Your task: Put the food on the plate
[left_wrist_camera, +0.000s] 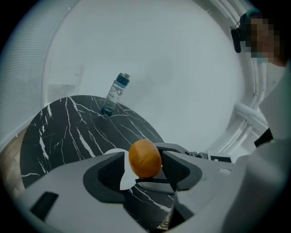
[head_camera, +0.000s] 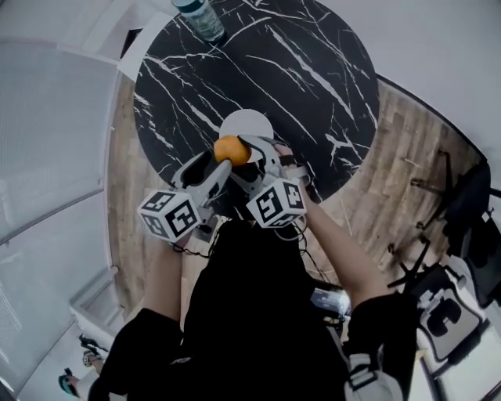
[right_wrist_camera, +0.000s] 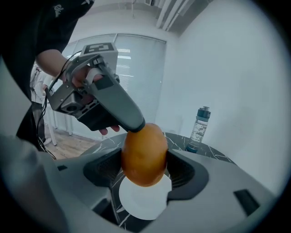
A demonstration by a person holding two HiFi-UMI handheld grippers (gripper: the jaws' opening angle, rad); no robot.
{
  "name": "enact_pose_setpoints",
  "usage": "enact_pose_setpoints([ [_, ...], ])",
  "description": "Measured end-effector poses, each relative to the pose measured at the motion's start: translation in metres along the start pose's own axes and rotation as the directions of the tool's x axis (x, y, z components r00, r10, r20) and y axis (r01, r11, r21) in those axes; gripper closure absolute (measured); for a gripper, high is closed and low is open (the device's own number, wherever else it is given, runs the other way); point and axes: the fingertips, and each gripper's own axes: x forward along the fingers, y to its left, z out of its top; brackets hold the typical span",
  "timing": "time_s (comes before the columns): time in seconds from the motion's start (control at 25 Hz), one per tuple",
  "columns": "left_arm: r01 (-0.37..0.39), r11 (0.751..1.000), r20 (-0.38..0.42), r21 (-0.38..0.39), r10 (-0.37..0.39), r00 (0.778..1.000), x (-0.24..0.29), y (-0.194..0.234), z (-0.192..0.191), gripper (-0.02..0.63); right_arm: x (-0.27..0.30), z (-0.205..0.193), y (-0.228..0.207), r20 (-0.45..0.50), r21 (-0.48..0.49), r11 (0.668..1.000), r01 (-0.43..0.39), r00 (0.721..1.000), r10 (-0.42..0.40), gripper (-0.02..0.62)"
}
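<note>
**A:** What are your right tongs (right_wrist_camera: 144,160) doing?

**B:** You are pinching the food (head_camera: 232,150) with them. Both dark ribbed pads (right_wrist_camera: 184,170) are pressing on the sides of that smooth, orange, egg-shaped lump.

**A:** And your left tongs (left_wrist_camera: 142,160)?

**B:** Those are standing spread. The food is sitting at their tips and touching one jaw, while a sliver of white is showing beside the other jaw.

**A:** So where is the food hanging?

**B:** You are holding it in the air over the near edge of the plate (head_camera: 246,124). That is a flat white disc lying on the round counter (head_camera: 305,86), which is black, glossy and veined with white like marble.

**A:** Is anything else standing there?

**B:** A clear bottle (head_camera: 200,17) with a bluish cap is standing at the counter's far edge, well apart from the plate.
</note>
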Motion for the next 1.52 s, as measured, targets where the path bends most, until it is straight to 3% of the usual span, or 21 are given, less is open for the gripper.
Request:
enact_pose_setpoints([
  [0.2,0.013,0.998,0.000,-0.065,-0.013,1.000,0.014,0.002,0.004,0.354,0.006,0.005,-0.001,0.026,-0.022,0.999,-0.032,0.999,0.032,0.291],
  [0.48,0.005,0.999,0.000,-0.036,-0.006,1.000,0.034,-0.004,0.004,0.356,-0.001,-0.006,-0.014,0.014,0.011,0.999,-0.031,0.999,0.031,0.291],
  [0.76,-0.016,0.997,-0.044,0.072,0.019,0.999,0.044,-0.008,-0.002,0.357,-0.009,-0.019,-0.016,-0.005,0.048,0.998,-0.038,0.999,0.039,0.288],
  [0.92,-0.042,0.987,-0.065,0.155,0.052,0.997,0.047,-0.004,0.000,0.357,-0.019,-0.031,-0.017,0.005,0.153,0.988,-0.034,0.999,0.034,0.279],
  [1.04,-0.061,0.966,-0.091,0.253,0.086,0.992,0.048,-0.002,-0.001,0.357,-0.029,-0.045,-0.018,-0.007,0.238,0.971,-0.020,1.000,0.022,0.281],
  [1.08,-0.060,0.958,-0.103,0.279,0.092,0.990,0.048,-0.002,-0.002,0.357,-0.032,-0.050,-0.017,-0.009,0.269,0.963,-0.021,1.000,0.024,0.312],
  [1.24,-0.035,0.958,-0.141,0.285,0.078,0.987,0.052,-0.002,-0.009,0.357,-0.050,-0.061,-0.023,-0.011,0.370,0.929,0.017,1.000,-0.014,0.589],
  [1.52,-0.039,0.968,-0.170,0.247,0.083,0.982,0.065,0.005,-0.031,0.357,-0.064,-0.082,-0.034,-0.089,0.421,0.897,0.133,0.990,-0.105,0.597],
])
